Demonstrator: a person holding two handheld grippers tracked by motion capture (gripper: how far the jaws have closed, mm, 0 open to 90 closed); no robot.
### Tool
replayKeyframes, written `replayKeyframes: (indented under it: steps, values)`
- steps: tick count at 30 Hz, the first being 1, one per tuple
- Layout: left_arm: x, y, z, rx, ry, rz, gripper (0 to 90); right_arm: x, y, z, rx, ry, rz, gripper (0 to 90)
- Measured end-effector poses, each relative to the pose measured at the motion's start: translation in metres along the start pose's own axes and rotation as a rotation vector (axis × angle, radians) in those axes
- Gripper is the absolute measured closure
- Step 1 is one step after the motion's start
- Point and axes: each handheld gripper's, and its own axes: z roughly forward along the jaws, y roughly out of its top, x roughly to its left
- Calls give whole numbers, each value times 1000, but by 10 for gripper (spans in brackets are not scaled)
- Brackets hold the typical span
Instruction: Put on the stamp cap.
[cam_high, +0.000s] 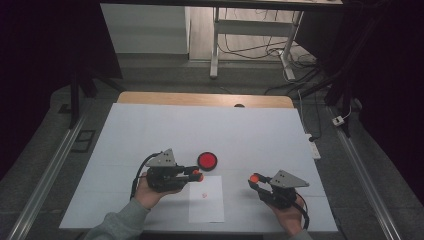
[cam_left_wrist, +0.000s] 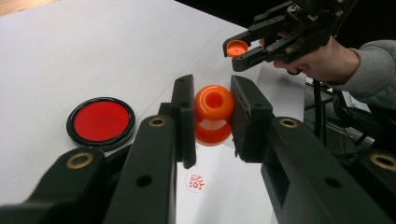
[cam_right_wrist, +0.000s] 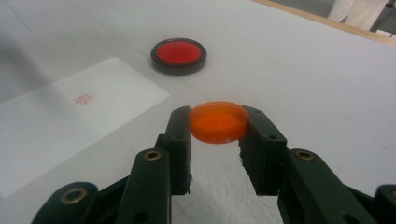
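Table (cam_high: 150, 130) under a white cover, with one sheet of white paper (cam_high: 212, 210) lying near your edge, between your two hands. One small red printed mark (cam_high: 203, 195) sits on that sheet.

Containers: one shallow round black dish (cam_high: 207, 160), holding a flat red disc or pad that fills it to the rim. It rests flat on the cover just beyond the far edge of the paper, apart from both grippers.

Your left gripper (cam_left_wrist: 212, 116) is clamped on one orange stamp-like piece (cam_left_wrist: 214, 114): a rounded knob with a hole in its end, a narrow waist and a wider base. In the left gripper view its long axis runs along the jaws, hollow knob end facing back toward the camera, base pointing away. In the high view it sits over the paper's far left corner, pointing toward your right hand (cam_high: 287, 212). Whether it touches the sheet, you cannot tell from these views.

Your right gripper (cam_right_wrist: 218, 123) is pinching one shallow orange cap (cam_right_wrist: 218, 122) by its rim, open side up, held level above the cover. In the high view it is to the right of the paper, jaws aimed left toward the other gripper.

Count: two grippers, one dish, one stamp-like piece, one cap, one sheet, one printed mark.
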Motion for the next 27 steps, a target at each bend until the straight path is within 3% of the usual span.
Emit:
replayKeyframes:
  steps: [27]
  values:
    - [0, -2, 4, 8, 6, -9, 717, 35, 16, 25, -36, 141, -18, 644]
